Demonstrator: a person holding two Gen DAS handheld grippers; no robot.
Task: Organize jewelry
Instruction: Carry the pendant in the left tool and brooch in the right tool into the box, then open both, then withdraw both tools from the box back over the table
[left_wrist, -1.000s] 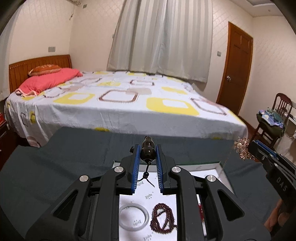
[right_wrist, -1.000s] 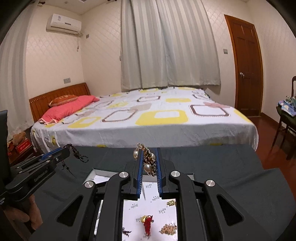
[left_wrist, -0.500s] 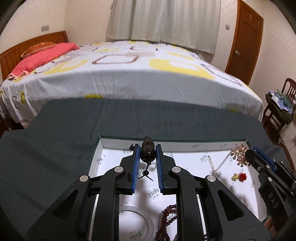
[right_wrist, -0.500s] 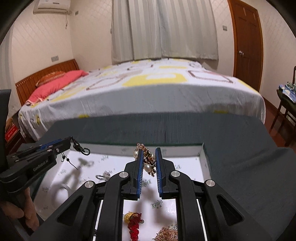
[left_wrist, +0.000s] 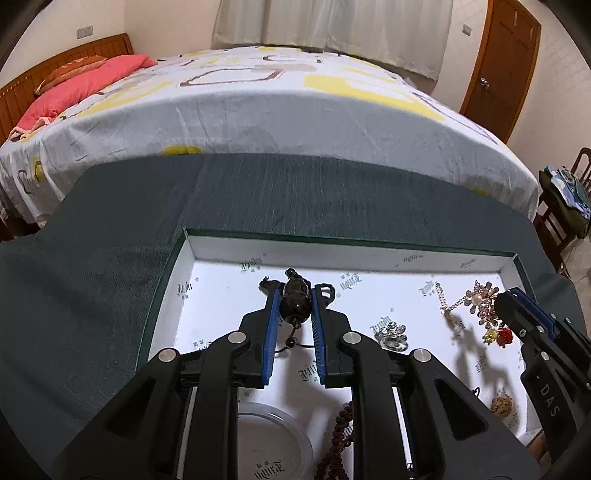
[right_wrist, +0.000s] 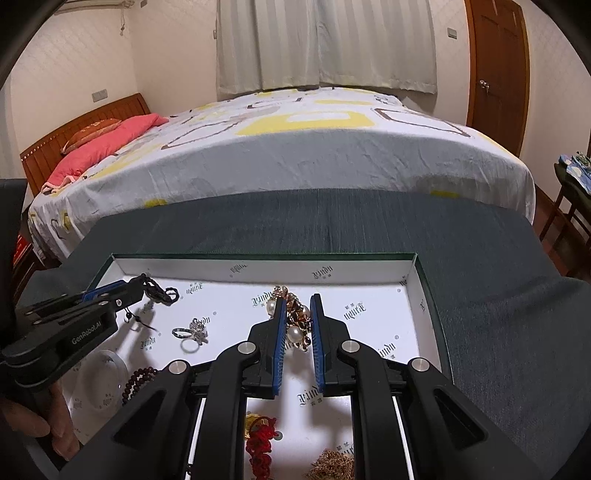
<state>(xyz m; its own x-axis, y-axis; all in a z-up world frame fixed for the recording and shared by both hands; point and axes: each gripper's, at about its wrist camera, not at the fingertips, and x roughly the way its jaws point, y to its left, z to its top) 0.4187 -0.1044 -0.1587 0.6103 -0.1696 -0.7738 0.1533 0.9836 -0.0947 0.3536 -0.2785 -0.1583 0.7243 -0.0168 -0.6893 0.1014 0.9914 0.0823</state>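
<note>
Two tongs over a white-lined tray (left_wrist: 229, 248) on a dark-covered worktop (left_wrist: 110, 277), bed behind. Left tongs (left_wrist: 294, 295) pinching a dark bead pendant (left_wrist: 294, 301) at frame centre. Right tongs (right_wrist: 296, 308) clamped on a gold pearl brooch (right_wrist: 295, 321), centre frame; ring (right_wrist: 192, 332) lower left.

The left gripper (left_wrist: 293, 295) points steeply downward, its blue pads (left_wrist: 271, 325) clamped on a dark bead pendant (left_wrist: 294, 301). The right gripper (right_wrist: 295, 308) tilts down alongside it, jaws pinched on a pearl brooch (right_wrist: 295, 321). A hand (right_wrist: 35, 424) grips the left gripper's handle from below.
</note>
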